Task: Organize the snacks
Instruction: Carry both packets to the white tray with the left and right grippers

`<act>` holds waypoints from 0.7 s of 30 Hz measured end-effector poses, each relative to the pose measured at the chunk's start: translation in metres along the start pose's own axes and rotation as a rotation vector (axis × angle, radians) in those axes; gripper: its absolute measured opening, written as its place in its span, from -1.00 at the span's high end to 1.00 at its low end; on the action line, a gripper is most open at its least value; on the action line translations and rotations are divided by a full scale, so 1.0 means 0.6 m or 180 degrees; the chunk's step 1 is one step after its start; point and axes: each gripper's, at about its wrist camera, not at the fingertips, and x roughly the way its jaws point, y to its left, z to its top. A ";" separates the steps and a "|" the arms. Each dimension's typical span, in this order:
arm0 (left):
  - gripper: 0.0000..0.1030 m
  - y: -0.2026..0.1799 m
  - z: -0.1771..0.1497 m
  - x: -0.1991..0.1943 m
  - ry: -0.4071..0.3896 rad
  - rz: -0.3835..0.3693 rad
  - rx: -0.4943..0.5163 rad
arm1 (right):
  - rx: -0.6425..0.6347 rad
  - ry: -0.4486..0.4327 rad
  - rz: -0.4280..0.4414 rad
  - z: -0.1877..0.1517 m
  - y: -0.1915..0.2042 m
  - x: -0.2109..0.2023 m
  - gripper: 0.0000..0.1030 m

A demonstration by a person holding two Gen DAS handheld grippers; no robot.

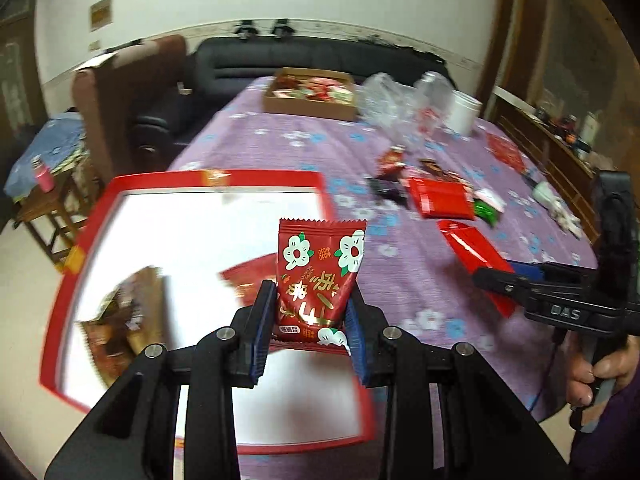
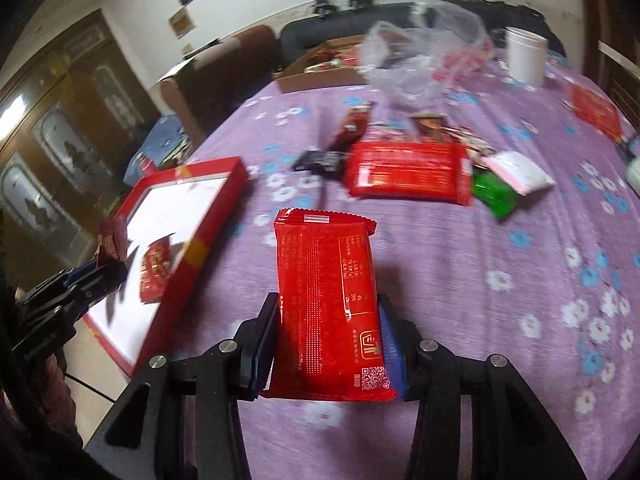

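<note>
My left gripper (image 1: 310, 312) is shut on a small red flower-print snack packet (image 1: 320, 276) and holds it above the red-rimmed white box (image 1: 96, 240), which holds a brown packet (image 1: 120, 320) and a red one. My right gripper (image 2: 326, 344) is shut on a long red snack pack (image 2: 328, 304) above the purple cloth, right of the box (image 2: 216, 200). The right gripper also shows in the left wrist view (image 1: 496, 276), with its red pack (image 1: 476, 256). The left gripper shows in the right wrist view (image 2: 100, 272).
Loose snacks lie mid-table: a large red pack (image 2: 408, 172), green (image 2: 494, 194), pink-white (image 2: 520, 174) and dark packets (image 2: 320, 162). A cardboard box of snacks (image 1: 312, 94), a clear plastic bag (image 2: 424, 60) and a white cup (image 2: 524, 58) stand at the far end. A sofa is behind.
</note>
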 end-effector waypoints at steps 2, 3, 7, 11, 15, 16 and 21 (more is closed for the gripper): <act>0.40 0.014 -0.005 -0.002 -0.0022 0.0097 -0.0043 | -0.0102 -0.0011 0.0046 0.005 0.025 0.005 0.09; 0.40 0.024 -0.007 -0.002 -0.0035 0.0180 -0.0076 | -0.0144 -0.0013 0.0073 0.007 0.035 0.007 0.09; 0.40 0.046 -0.010 0.001 -0.0056 0.0399 -0.0151 | -0.0330 -0.0032 0.0196 0.019 0.085 0.017 0.09; 0.40 0.069 -0.011 0.000 -0.0096 0.0562 -0.0215 | -0.0547 -0.0038 0.0331 0.029 0.143 0.032 0.10; 0.40 0.080 -0.013 -0.001 -0.0124 0.0669 -0.0243 | -0.0730 -0.0023 0.0424 0.031 0.193 0.044 0.10; 0.40 0.081 -0.013 0.000 -0.0123 0.0676 -0.0245 | -0.0766 -0.0010 0.0449 0.031 0.203 0.047 0.10; 0.40 0.087 -0.015 0.003 -0.0130 0.0732 -0.0256 | -0.0927 -0.0002 0.0499 0.028 0.245 0.061 0.10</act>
